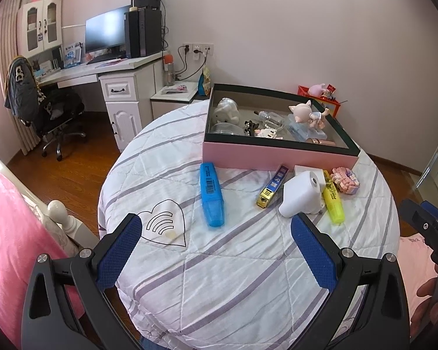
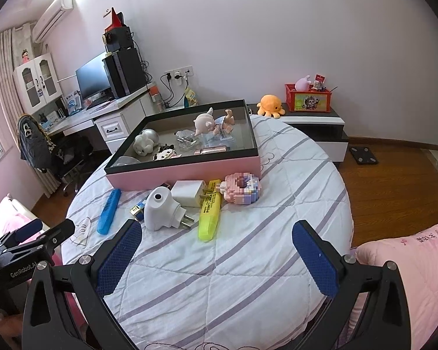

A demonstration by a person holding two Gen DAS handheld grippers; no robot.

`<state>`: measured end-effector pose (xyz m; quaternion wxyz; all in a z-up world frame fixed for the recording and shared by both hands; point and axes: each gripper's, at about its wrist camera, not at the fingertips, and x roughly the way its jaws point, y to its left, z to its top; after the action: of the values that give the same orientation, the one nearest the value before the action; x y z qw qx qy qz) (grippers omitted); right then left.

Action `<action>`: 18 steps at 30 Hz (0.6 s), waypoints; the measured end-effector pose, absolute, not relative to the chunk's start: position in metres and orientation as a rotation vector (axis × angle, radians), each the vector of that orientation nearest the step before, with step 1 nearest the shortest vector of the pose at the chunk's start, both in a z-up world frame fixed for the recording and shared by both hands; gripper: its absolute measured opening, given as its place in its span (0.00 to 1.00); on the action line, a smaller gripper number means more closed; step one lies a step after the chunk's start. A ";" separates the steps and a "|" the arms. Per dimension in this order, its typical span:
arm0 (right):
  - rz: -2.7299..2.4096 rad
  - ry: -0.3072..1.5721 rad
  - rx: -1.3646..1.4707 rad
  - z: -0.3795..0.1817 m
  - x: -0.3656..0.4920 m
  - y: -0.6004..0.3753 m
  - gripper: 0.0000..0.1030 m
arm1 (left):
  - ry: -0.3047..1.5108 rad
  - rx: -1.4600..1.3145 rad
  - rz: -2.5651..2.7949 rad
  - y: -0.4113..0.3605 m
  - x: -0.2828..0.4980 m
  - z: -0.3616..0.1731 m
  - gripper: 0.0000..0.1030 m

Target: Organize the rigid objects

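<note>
Both claws are hovering spread wide and empty above the quilted round table (image 1: 219, 277): the left gripper (image 1: 216, 227) is facing the blue highlighter (image 1: 212, 194), which is lying just ahead between its fingers, while the right gripper (image 2: 217, 234) is pointing at the yellow highlighter (image 2: 208, 214) lying just ahead. A white plug adapter (image 2: 162, 208), a gold-ended stick (image 1: 271, 186), a white charger (image 2: 188, 192) and a block-built donut (image 2: 242, 188) are sitting nearby, all just in front of the pink box (image 2: 189, 169) that is holding small figurines
</note>
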<state>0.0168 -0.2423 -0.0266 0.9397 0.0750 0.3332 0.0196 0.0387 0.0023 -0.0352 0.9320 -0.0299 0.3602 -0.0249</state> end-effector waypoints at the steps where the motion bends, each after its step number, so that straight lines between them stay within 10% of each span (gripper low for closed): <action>1: 0.039 0.682 0.151 -0.027 0.017 -0.242 1.00 | 0.739 -0.060 -0.051 0.002 0.039 -0.036 1.00; 18: -0.038 0.792 0.052 -0.058 0.087 -0.262 1.00 | 0.849 0.014 0.034 0.013 0.121 -0.086 1.00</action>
<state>0.0870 -0.2618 -0.0585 0.9220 0.0253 0.3859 -0.0183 0.1208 0.0132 -0.0859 0.9111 0.0068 0.4117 0.0164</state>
